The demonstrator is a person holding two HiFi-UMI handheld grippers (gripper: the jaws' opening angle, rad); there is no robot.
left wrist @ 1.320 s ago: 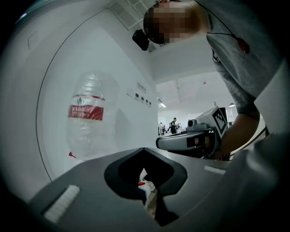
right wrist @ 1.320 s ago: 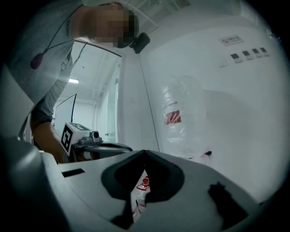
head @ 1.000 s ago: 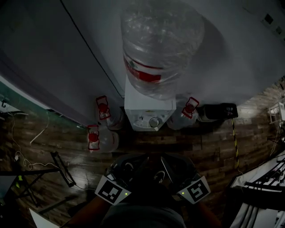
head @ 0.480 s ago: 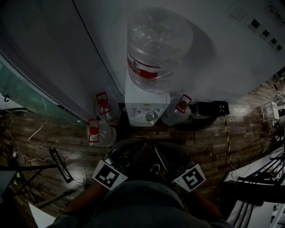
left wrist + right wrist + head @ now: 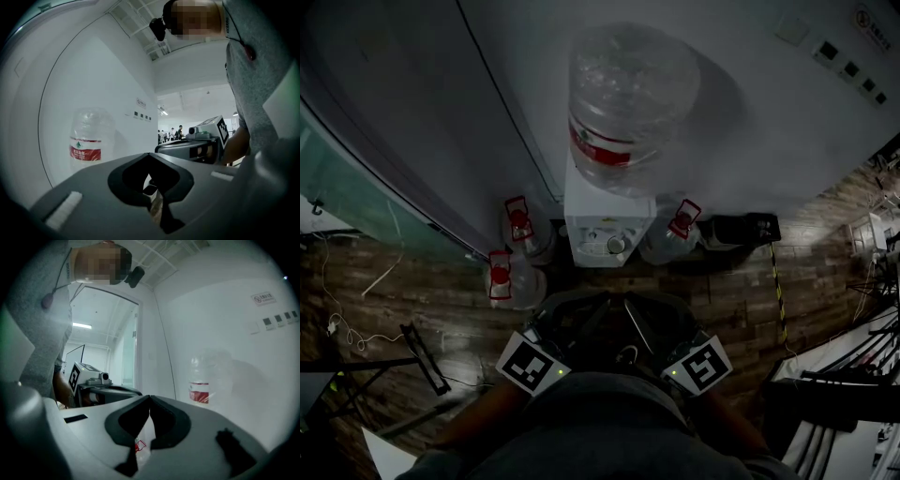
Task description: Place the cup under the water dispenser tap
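One boxy white water dispenser (image 5: 609,225), one clear ribbed bottle (image 5: 628,94) atop; three red-capped jugs (image 5: 514,281) along the plank floor (image 5: 422,300)'s wall edge. Jaws together on the left hand-held gripper (image 5: 149,157) and the right hand-held gripper (image 5: 150,398).

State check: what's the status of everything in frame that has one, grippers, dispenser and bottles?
left gripper, fingers shut, nothing between them
right gripper, fingers shut, nothing between them
water dispenser, upright against the wall
big bottle, seated on the dispenser, water level unclear
spare bottles, upright on the floor, red caps on
cup, not in view
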